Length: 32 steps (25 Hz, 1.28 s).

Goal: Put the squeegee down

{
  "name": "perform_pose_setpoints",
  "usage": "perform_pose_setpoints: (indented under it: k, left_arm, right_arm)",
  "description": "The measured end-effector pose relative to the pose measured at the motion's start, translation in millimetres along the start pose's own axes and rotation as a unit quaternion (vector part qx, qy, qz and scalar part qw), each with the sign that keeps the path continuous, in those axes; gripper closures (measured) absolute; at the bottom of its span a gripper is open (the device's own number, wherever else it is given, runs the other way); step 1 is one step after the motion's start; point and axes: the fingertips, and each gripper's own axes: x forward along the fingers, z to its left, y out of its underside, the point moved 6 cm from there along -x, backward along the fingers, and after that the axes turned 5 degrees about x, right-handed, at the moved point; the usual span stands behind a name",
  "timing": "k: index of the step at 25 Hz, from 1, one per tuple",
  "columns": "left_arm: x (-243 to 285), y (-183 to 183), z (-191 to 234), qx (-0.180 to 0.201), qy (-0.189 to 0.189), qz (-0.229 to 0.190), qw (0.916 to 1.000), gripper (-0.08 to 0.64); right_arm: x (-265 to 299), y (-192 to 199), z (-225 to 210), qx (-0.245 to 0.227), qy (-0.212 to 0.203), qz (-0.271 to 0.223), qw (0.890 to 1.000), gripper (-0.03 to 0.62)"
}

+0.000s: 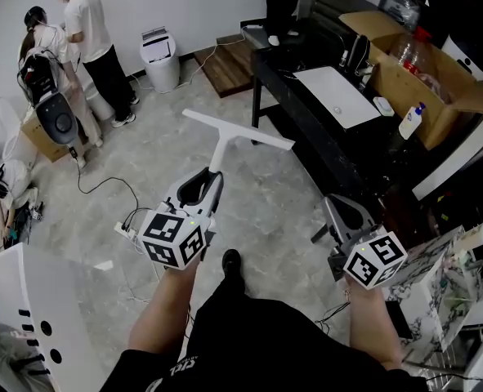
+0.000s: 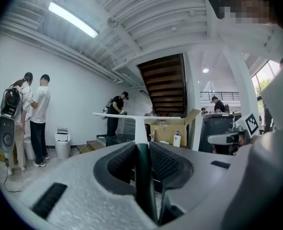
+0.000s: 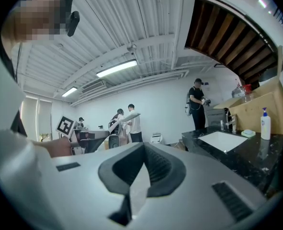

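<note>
The left gripper (image 1: 210, 176) is clamped on the handle of the white squeegee (image 1: 223, 145), which is held in the air just left of the black counter (image 1: 302, 129). The right gripper (image 1: 333, 212), beside that counter, has its jaws together on nothing. A good placement likely means lowering the squeegee onto a bare stretch of counter until it rests, and only then releasing.

A white T-shaped squeegee (image 1: 221, 144) is held level above the floor, its slim handle clamped between the jaws of the left gripper (image 1: 209, 178). The handle points toward twelve o'clock, ending in a long straight blade that spans roughly nine to three o'clock.
</note>
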Motion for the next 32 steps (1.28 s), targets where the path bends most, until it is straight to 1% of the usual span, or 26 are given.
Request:
perform_pose_setpoints:
  k: [6,14,19,26,32]
  left_arm:
    - [45.6,2.3,32.8,-0.004,0.015,0.002,0.9999,0.457]
    - [116.6,-2.1,97.6,-0.006,0.041,0.006,0.9991,0.457]
    - [152.6,-2.9,141.9,-0.012,0.052,0.010,0.9985,0.457]
    - [173.8,-8.0,201.9,-0.018,0.053,0.003,0.9984,0.457]
    - [183.0,-3.9,234.3,-0.019,0.053,0.007,0.9984,0.457]
  right_arm:
    - [49.0,-3.4,-25.2,0.003,0.011,0.012,1.000,0.586]
    - [132.8,-10.7,-56.4,0.013,0.033,0.029,0.999,0.586]
    - [190.3,-17.5,-64.5,0.012,0.033,0.040,0.999,0.586]
    - [251.1,-24.9,-65.1,0.006,0.036,0.045,0.998,0.586]
    - [285.0,-25.1,-59.3,0.011,0.032,0.044,0.998,0.586]
